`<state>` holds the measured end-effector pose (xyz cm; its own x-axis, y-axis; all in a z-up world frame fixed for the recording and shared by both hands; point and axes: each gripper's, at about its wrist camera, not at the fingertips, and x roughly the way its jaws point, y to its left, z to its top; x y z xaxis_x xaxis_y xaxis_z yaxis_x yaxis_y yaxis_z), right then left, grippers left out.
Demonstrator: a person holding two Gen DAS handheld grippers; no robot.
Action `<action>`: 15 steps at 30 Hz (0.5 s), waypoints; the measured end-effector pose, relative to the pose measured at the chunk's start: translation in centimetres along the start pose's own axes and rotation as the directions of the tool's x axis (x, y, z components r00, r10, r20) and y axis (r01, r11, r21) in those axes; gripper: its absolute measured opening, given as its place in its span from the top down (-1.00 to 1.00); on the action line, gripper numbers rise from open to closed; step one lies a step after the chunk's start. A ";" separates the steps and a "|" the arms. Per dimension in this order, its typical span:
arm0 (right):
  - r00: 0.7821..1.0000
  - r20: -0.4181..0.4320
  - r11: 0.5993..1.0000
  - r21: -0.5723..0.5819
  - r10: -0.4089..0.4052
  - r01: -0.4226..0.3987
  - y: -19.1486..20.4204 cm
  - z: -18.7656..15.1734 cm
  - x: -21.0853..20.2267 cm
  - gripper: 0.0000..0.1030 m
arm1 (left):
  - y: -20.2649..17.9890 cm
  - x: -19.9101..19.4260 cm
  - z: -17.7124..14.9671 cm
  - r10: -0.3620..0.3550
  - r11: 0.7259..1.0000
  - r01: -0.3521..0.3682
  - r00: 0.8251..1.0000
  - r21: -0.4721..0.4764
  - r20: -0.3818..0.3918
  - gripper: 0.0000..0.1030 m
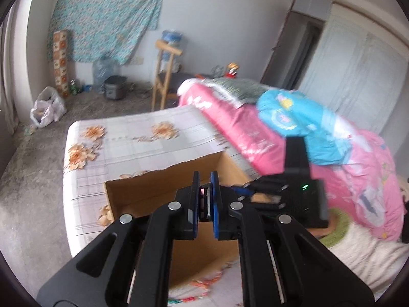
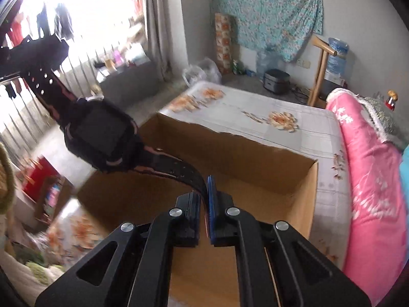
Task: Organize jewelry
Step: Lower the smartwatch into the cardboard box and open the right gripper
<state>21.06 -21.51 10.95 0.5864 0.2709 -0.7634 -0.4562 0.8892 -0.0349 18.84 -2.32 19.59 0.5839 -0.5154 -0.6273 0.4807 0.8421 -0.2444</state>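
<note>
A black wristwatch with pink trim (image 2: pixel 102 138) hangs stretched above an open cardboard box (image 2: pixel 230 153) on the bed. My right gripper (image 2: pixel 204 192) is shut on one end of its strap. My left gripper (image 1: pixel 204 179) is shut on the other strap end, where only a dark and pink sliver shows between the pads (image 1: pixel 214 192). The left gripper shows at the far upper left of the right wrist view (image 2: pixel 30 48). The right gripper's body with a green light (image 1: pixel 296 186) sits right of my left gripper. The box (image 1: pixel 153 192) lies below both.
The bed has a floral sheet (image 1: pixel 143 143). A pink quilt (image 1: pixel 255 133) and a blue bundle (image 1: pixel 301 120) lie along its right side. A wooden chair (image 1: pixel 163 76), a water jug, a cooker and a plastic bag stand on the floor beyond.
</note>
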 end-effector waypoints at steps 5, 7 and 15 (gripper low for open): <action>0.970 -0.174 0.976 -0.165 -0.172 0.143 -0.3 2.3 6.4 0.89 | 4.8 7.6 -0.9 0.081 0.996 -0.085 0.984 -0.013 -0.162 0.86; 0.951 -0.225 0.961 -0.228 -0.212 0.160 0.0 2.8 8.6 0.89 | 5.9 9.8 -1.4 0.095 0.995 -0.101 0.974 -0.016 -0.206 0.86; 0.864 -0.378 0.900 -0.401 -0.334 0.173 0.1 2.2 15.3 0.61 | 7.8 15.8 -2.3 0.220 0.976 -0.212 0.928 0.060 -0.302 0.50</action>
<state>31.48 -16.51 0.73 0.4060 -0.2021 -0.8912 -0.5776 0.6990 -0.4217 30.28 -3.49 6.06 0.4496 -0.2451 -0.8589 0.3844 0.9211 -0.0617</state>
